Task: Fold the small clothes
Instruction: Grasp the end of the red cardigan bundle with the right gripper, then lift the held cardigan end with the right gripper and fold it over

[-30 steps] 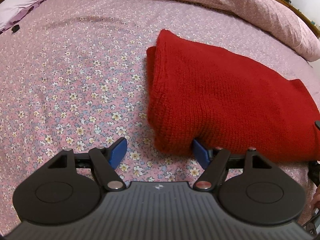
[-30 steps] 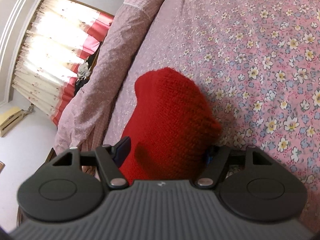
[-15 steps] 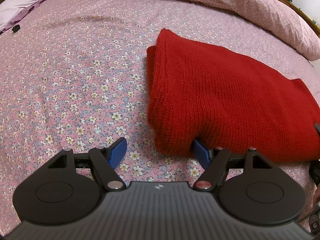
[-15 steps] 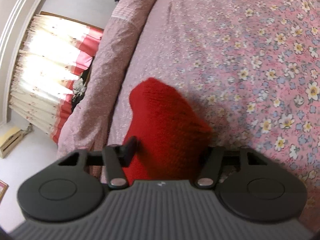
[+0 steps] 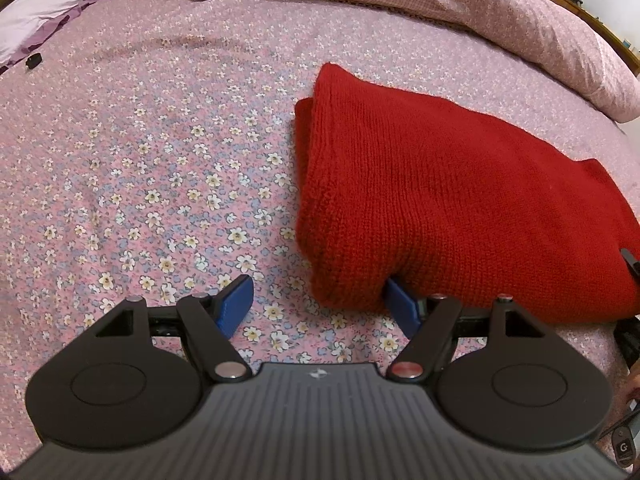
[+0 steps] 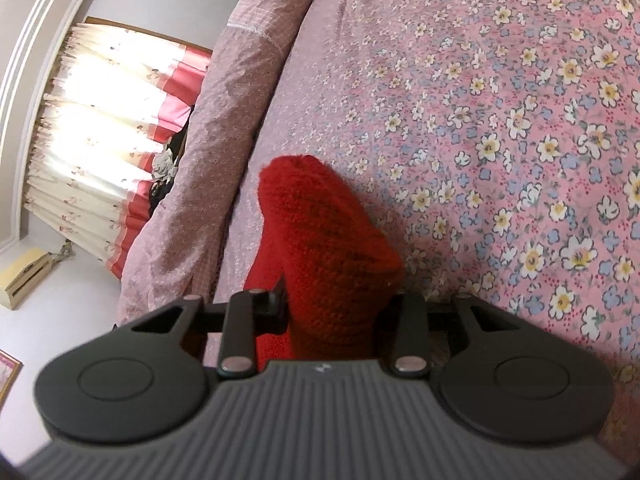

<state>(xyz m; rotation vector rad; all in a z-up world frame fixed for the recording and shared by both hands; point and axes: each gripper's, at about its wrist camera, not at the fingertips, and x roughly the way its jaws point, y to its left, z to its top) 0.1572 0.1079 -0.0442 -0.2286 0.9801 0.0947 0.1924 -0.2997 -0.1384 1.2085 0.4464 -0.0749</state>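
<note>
Right tongs closing on red knit, left tongs spread

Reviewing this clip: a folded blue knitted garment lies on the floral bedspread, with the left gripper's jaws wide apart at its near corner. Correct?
Not quite: the knitted garment is red, not blue; only the left gripper has blue pads. The left wrist view shows it. The rest holds: it lies folded on the floral bedspread, jaws wide apart at its near corner.

Left gripper hovering wide at the knit's corner

Folded red knitted garment is lying on the floral bedsheet; one blue pad is touching its near corner.
</note>
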